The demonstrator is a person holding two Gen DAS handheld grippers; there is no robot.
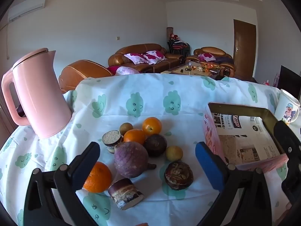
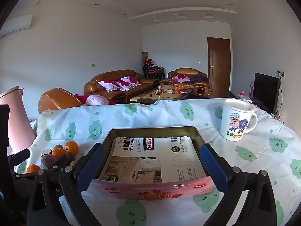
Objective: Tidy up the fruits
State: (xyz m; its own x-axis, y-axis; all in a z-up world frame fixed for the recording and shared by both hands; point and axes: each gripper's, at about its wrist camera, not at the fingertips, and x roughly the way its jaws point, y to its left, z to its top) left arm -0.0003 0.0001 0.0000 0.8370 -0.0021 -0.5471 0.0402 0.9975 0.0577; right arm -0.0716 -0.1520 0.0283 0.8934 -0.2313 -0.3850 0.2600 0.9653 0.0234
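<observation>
A pile of fruit lies on the cloud-print tablecloth (image 1: 150,98): three oranges (image 1: 152,125), a large purple round fruit (image 1: 131,159), dark passion fruits (image 1: 178,175), small yellow-brown fruits (image 1: 174,153) and cut sugarcane pieces (image 1: 125,194). My left gripper (image 1: 148,162) is open and empty, its jaws either side of the pile. A pink tin box (image 2: 156,187) lined with printed paper sits to the right. My right gripper (image 2: 152,165) is open and empty, its jaws flanking the box's near end. The fruit pile (image 2: 56,154) shows at left in the right wrist view.
A pink kettle (image 1: 37,94) stands at the table's left edge. A white cartoon mug (image 2: 237,122) with a lid stands at the back right. Behind the table are brown sofas (image 2: 116,84), a coffee table and a TV.
</observation>
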